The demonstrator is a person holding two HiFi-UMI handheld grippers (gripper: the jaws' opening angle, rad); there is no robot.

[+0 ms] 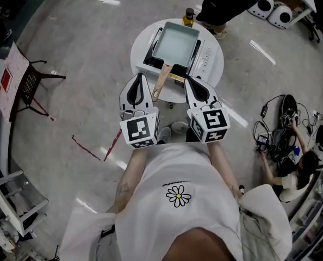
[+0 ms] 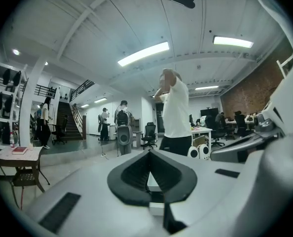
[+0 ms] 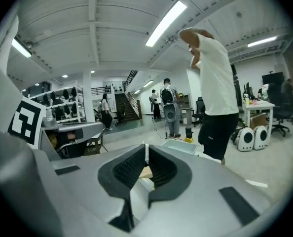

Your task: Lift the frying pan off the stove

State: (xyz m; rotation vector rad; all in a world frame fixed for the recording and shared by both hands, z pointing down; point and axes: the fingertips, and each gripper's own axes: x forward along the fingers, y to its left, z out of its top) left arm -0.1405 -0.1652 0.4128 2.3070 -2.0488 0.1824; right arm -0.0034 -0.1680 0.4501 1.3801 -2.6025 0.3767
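On stove (image 1: 205, 59), frying pan (image 1: 175, 41); shirt lettering (image 1: 176, 184) unreadable

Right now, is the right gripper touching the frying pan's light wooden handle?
Apart. Head view: white table shows between right gripper and wooden handle.

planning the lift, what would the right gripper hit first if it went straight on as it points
Likely the frying pan, around where its wooden handle joins it, though depth is unclear.

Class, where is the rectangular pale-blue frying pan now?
Head view, upper centre: the frying pan sits on the white stove on the round white table, handle toward the left gripper.
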